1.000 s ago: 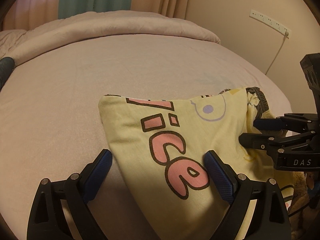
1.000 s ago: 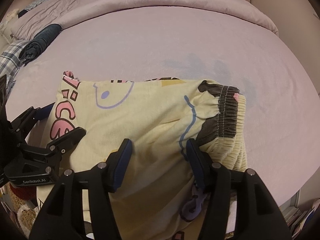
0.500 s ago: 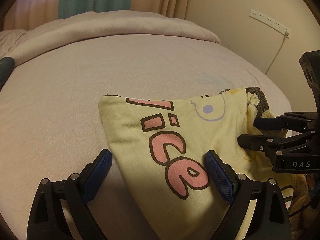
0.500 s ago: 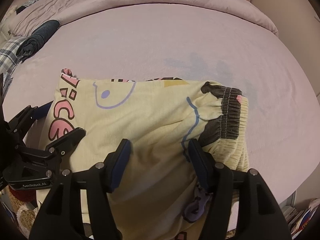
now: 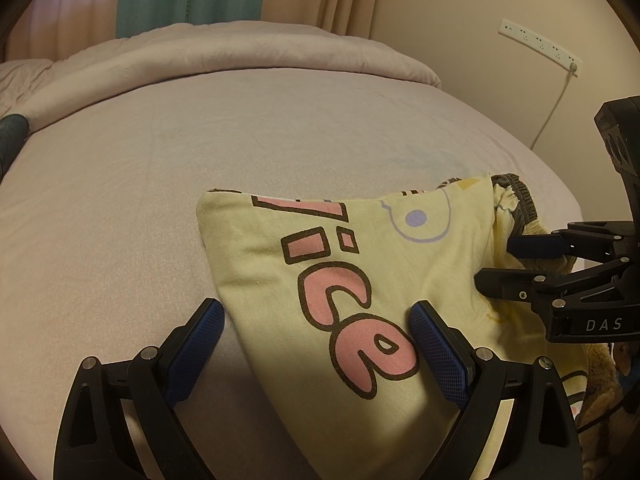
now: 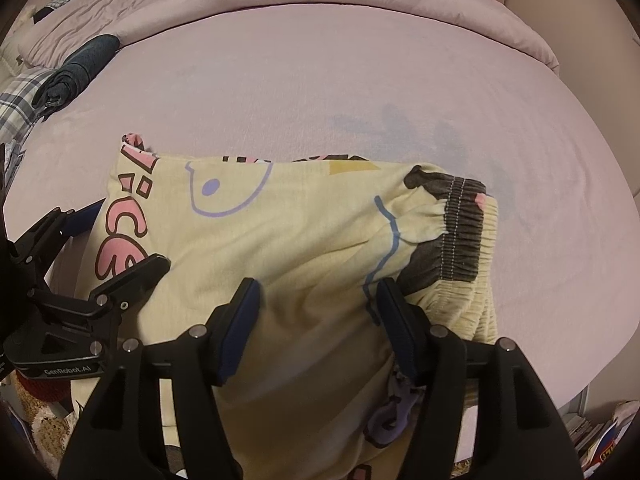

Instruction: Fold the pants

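Observation:
Pale yellow pants [image 5: 360, 264] with pink lettering lie folded on the pink bed, hanging over its near edge. In the right wrist view the pants [image 6: 280, 232] show a dark elastic waistband [image 6: 460, 228] at the right. My left gripper [image 5: 316, 340] is open, its jaws straddling the left fold corner just above the cloth. My right gripper [image 6: 316, 316] is open over the cloth near the waistband. Each gripper shows in the other's view: the right one [image 5: 516, 264] and the left one [image 6: 120, 240].
The pink bed sheet [image 6: 320, 80] stretches far ahead, with a rolled duvet [image 5: 220, 48] at the back. A dark rolled garment [image 6: 76, 68] and plaid cloth [image 6: 16, 100] lie at the far left. A wall with a power strip [image 5: 540, 46] is at the right.
The right gripper's view has shifted slightly, the pants appearing a little further forward. Both grippers stay open; the pants lie as before.

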Available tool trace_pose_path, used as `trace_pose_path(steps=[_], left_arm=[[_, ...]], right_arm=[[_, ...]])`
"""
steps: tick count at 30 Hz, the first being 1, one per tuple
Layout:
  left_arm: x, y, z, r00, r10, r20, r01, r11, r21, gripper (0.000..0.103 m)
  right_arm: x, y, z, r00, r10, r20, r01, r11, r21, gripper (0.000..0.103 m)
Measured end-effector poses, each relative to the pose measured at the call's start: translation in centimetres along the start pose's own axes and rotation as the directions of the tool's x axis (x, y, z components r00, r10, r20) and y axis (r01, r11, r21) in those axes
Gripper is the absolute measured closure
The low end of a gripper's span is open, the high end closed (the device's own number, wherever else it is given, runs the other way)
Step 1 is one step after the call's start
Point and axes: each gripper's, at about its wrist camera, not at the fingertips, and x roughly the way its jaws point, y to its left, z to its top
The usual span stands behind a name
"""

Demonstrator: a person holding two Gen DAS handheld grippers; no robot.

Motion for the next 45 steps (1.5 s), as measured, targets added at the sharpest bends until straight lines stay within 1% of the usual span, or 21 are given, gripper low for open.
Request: trace_pose_path(steps=[7,16,19,21,23,25,27,29,30,32,34,36,38,40,41,43,44,45], left_arm=[[0.0,0.0,0.0,1.000,0.001,0.000,-0.001,1.000,0.000,0.009],[0.1,0.2,0.0,1.000,0.000,0.000,0.000,1.000,-0.003,0.009],[0.3,-0.1,0.1,1.000,-0.002,-0.015,0.002,1.000,0.006,0.004],[0.4,-0.5,0.2,1.000,0.014,-0.027,-0.014,1.000,0.018,0.004],[0.0,-0.5,0.4,0.999,0.028,-0.032,-0.028,1.000,0.000,0.005],[-1.1,-0.6,0.4,0.997,0.071,-0.012,-0.072,0.997,-0.038,0.005],[-3.0,-1.2,0.5,0.994,0.110,0.030,-0.108,0.993,-0.039,0.005],[-5.0,-1.6,0.8,0.990,0.128,0.067,-0.125,0.991,-0.048,0.005],[-6.0,-1.7,1.0,0.990,0.123,0.075,-0.118,0.991,-0.062,0.005],[-7.4,-1.7,1.2,0.992,0.090,0.087,-0.082,0.992,-0.094,0.005],[-8.3,-1.3,1.3,0.996,0.052,0.071,-0.040,0.986,-0.159,0.006],[-8.6,-1.3,1.0,0.998,0.034,0.050,-0.024,0.980,-0.197,0.011],[-8.6,-1.7,0.7,0.997,0.063,0.040,-0.055,0.981,-0.184,0.027],[-8.1,-2.1,0.4,0.996,0.083,0.012,-0.080,0.982,-0.173,0.034],[-7.8,-2.2,0.2,0.997,0.072,-0.003,-0.071,0.981,-0.179,0.038],[-6.6,-2.3,0.2,0.999,-0.002,-0.036,-0.005,0.981,-0.192,0.043],[-6.2,-2.6,-0.1,0.998,-0.036,-0.045,0.026,0.980,-0.199,0.043],[-5.9,-2.9,-0.2,0.997,-0.050,-0.051,0.038,0.979,-0.200,0.043]], right_arm=[[-0.2,-0.4,-0.1,1.000,0.015,-0.024,-0.015,1.000,-0.003,0.041],[-0.1,-0.2,0.3,0.996,0.011,-0.085,-0.012,1.000,-0.013,0.041],[0.1,-0.1,0.7,0.995,0.000,-0.095,-0.001,1.000,-0.005,0.041],[0.2,0.1,0.8,0.995,-0.009,-0.096,0.008,1.000,-0.008,0.041],[0.3,0.2,0.9,0.995,-0.015,-0.100,0.013,1.000,-0.015,0.041],[0.3,0.3,1.2,0.994,-0.016,-0.112,0.016,1.000,-0.005,0.041],[0.2,0.4,1.6,0.992,-0.021,-0.125,0.022,1.000,0.005,0.042],[-0.3,0.2,1.9,0.992,-0.046,-0.118,0.046,0.999,-0.002,0.042],[-0.5,-0.1,2.1,0.992,-0.057,-0.114,0.057,0.998,-0.002,0.042],[-0.9,-0.4,2.5,0.993,-0.065,-0.102,0.067,0.998,0.014,0.042],[-1.3,-0.9,2.8,0.994,-0.070,-0.087,0.074,0.996,0.043,0.042],[-1.4,-1.4,3.0,0.994,-0.081,-0.079,0.087,0.994,0.069,0.042],[-1.5,-1.8,2.9,0.993,-0.082,-0.082,0.089,0.993,0.082,0.042],[-1.3,-1.8,2.7,0.993,-0.083,-0.087,0.091,0.992,0.083,0.042],[-1.2,-1.7,2.6,0.992,-0.089,-0.091,0.096,0.992,0.078,0.041],[-1.4,-1.8,1.8,0.991,-0.098,-0.093,0.104,0.993,0.061,0.041],[-1.3,-1.6,1.7,0.991,-0.098,-0.094,0.103,0.993,0.053,0.041],[-1.2,-1.4,1.5,0.991,-0.095,-0.096,0.099,0.994,0.046,0.041]])
